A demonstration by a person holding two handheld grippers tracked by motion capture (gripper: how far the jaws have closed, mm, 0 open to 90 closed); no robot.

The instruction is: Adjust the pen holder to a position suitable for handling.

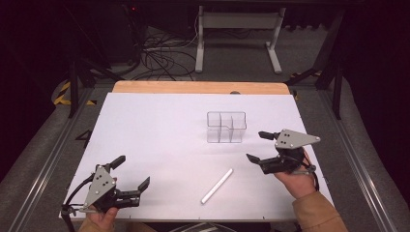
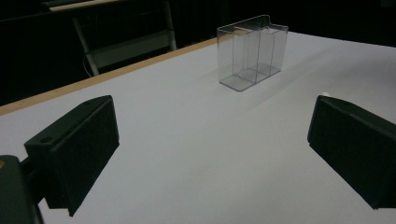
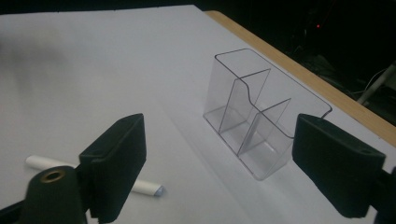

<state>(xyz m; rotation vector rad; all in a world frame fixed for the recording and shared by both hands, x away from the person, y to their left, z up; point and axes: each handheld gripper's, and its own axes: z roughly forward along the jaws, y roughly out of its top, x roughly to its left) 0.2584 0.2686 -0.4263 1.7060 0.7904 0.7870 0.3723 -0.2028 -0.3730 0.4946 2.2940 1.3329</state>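
- A flat, matte white sheet (image 1: 159,140) covers the table; a strip of pale wood (image 1: 193,87) shows along its far edge.
- A clear plastic organizer (image 1: 226,127) stands upright right of centre on the far half of the sheet. It is a thin-walled, glossy rectangular box with an open top, split by transparent dividers into compartments, one divider having a stepped top edge.
- A slim white cylindrical stick (image 1: 217,185), smooth and straight, lies flat on the sheet, on a diagonal, nearer the person than the organizer and well apart from it. What it is exactly cannot be told.
- The left gripper (image 1: 129,173), at the near left corner, has its blocky black jaws spread wide with nothing between them; a grey three-cornered plate sits on top.
- The right gripper (image 1: 257,146), near the right edge beside the organizer, likewise has its jaws spread wide and empty.
- In the right gripper view, the stick's rounded end pokes out past the left jaw.
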